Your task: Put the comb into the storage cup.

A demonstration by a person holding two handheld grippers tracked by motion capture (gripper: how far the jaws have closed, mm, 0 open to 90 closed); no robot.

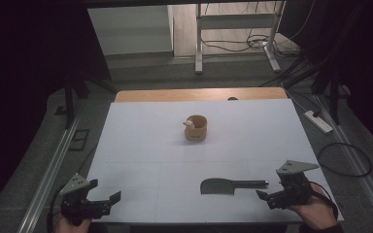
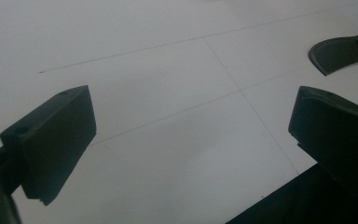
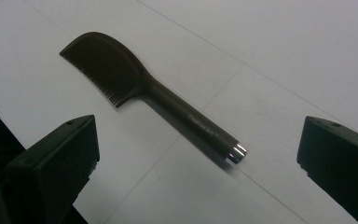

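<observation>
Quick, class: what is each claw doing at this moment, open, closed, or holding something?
Left claw: open, holding nothing, above the white table.
Right claw: open, holding nothing, near the comb handle.

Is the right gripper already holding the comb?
No: in the right gripper view the right gripper is open, and the comb lies flat on the white table ahead of its fingers, untouched.

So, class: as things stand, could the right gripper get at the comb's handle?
Probably yes. The right gripper is open beside the comb, whose handle end points toward it, with only bare white tabletop between them.
</observation>
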